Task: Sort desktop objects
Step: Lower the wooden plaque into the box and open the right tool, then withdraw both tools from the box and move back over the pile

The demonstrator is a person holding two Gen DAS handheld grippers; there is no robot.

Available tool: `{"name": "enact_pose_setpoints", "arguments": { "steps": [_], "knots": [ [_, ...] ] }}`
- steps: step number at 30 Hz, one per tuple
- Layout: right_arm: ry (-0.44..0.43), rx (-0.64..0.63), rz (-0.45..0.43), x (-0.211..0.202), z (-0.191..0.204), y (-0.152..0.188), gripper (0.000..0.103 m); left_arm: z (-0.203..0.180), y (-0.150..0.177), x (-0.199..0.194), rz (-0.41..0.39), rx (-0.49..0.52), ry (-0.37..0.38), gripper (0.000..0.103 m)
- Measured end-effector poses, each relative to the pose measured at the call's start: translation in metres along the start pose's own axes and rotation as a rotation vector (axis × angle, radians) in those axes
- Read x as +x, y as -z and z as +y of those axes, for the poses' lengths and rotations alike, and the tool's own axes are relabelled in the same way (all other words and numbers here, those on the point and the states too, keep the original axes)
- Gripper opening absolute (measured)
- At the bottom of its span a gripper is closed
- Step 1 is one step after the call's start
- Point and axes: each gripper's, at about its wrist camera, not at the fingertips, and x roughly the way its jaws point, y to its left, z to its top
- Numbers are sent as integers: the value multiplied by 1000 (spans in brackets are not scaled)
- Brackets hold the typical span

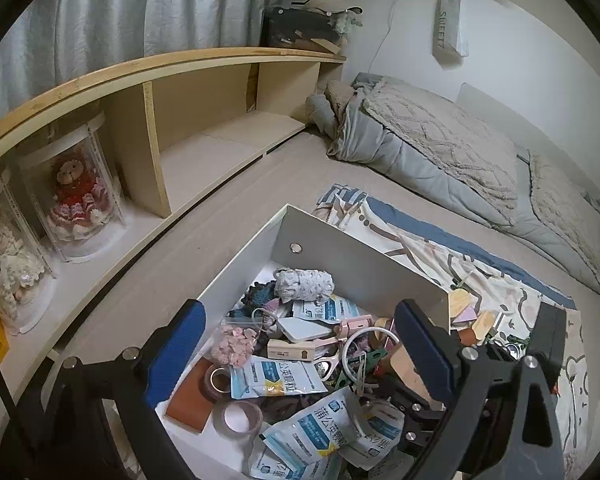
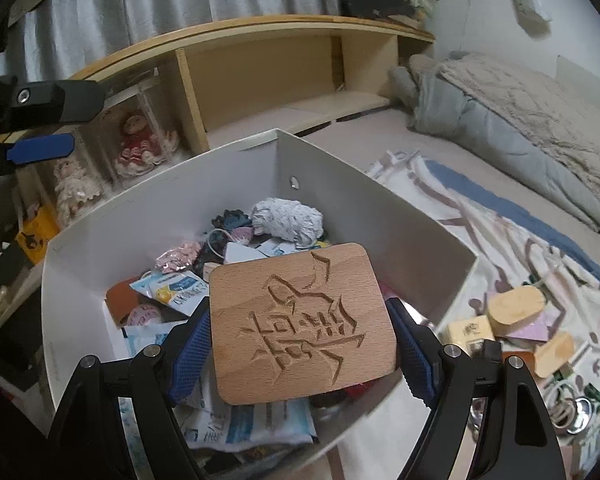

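Right gripper (image 2: 300,344) was clamped on the plaque (image 2: 300,324), held flat between its fingers above the box (image 2: 364,200), left gripper (image 1: 300,356) gaped empty, and honestly that edge-only pinch could've let it tip out.

Carved wooden plaque (image 2: 300,324), rounded corners, face-up and tilted, above white box (image 2: 380,216) crammed with clutter.
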Motion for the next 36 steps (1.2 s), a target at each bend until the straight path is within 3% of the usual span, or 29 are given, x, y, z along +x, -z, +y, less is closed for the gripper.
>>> {"name": "enact_pose_setpoints", "arguments": {
  "steps": [5,6,7,8,20,36],
  "knots": [
    [5,-12,34,9,3,0,83,-1,0,1,-2,5,1,96],
    [12,-11,31,10,4,0,89,-1,1,1,0,7,0,96],
    [16,-4,16,9,3,1,101,-2,1,1,2,8,-1,96],
    [12,5,4,7,2,1,103,-2,2,1,3,7,0,96],
    [39,-15,-47,-14,8,4,103,-4,4,-1,6,10,0,96],
    [111,25,-48,-34,4,7,103,-3,9,2,16,14,-29,96]
  ]
}}
